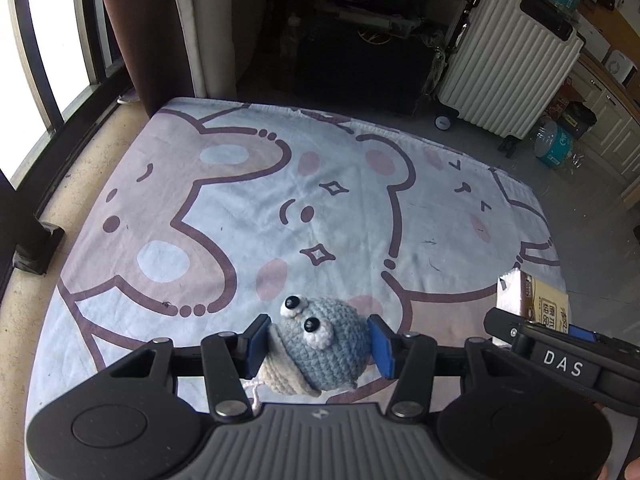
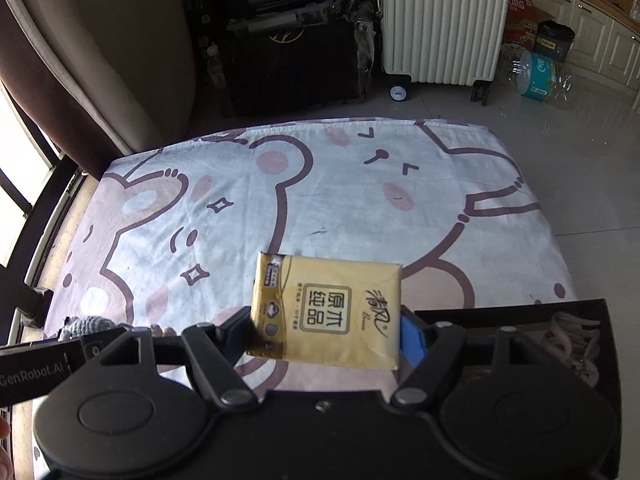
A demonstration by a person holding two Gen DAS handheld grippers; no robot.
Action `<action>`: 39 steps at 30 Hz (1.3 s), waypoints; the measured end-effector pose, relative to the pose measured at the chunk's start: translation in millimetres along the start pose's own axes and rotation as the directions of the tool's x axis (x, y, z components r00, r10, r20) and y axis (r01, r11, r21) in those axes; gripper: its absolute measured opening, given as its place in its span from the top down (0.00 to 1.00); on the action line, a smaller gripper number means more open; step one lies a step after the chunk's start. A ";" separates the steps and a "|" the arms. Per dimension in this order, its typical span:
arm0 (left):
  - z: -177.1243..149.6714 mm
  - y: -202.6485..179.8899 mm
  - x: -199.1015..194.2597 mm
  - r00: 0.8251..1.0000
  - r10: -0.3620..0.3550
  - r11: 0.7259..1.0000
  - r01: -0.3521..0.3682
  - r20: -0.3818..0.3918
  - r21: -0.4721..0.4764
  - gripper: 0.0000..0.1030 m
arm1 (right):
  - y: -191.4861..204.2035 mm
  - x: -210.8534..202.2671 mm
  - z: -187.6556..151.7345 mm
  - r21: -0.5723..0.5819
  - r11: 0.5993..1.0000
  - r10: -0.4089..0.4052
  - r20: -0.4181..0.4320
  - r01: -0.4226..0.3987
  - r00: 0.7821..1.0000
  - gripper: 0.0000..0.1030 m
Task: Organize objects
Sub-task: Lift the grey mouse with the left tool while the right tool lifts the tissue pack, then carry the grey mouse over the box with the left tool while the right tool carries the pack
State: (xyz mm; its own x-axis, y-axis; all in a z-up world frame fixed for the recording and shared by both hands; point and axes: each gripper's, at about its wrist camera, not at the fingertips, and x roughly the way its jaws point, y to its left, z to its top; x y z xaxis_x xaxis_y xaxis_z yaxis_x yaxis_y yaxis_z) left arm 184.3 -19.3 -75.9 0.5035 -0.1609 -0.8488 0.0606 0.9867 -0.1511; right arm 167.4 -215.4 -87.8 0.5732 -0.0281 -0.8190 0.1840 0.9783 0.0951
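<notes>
The left tool (image 1: 318, 344) clamps a blue crocheted toy (image 1: 320, 346) by its sides, lifted above the cartoon-print blanket (image 1: 240, 208). The right tool (image 2: 326, 332) pinches a gold tissue pack (image 2: 326, 312) edgewise (likely bound for the dark box (image 2: 560, 344) just beside it).

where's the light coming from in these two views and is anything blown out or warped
Left wrist view: daylight enters from the window at the left, which is blown out white; the crochet toy in the left gripper is sharp. Right wrist view: the window strip is overexposed too, the floor tiles carry glare, and the tissue pack in the right gripper is crisp. The fisheye bows the blanket edges in both.
</notes>
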 end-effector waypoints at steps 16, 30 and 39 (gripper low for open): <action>-12.3 -31.0 -45.2 0.995 0.011 0.996 -0.019 0.097 0.085 0.49 | -37.4 -62.9 -13.3 -0.008 0.999 -0.043 0.093 0.044 0.995 0.27; -18.5 -69.5 -56.0 0.990 -0.053 0.990 0.035 0.131 0.137 0.49 | -91.3 -98.2 -22.9 0.091 0.994 -0.078 0.159 0.065 0.984 0.27; -21.6 -90.1 -52.0 0.988 -0.088 0.984 0.067 0.125 0.164 0.49 | -108.1 -99.4 -25.5 0.104 0.992 -0.093 0.164 0.077 0.982 0.27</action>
State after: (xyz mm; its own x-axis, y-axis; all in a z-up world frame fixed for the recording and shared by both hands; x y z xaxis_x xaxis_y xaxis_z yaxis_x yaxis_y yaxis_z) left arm 134.0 -100.3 -29.1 0.6004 -0.2428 -0.7620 0.2349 0.9643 -0.1222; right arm 70.2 -313.2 -31.1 0.6767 -0.1525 -0.7203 0.3097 0.9465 0.0906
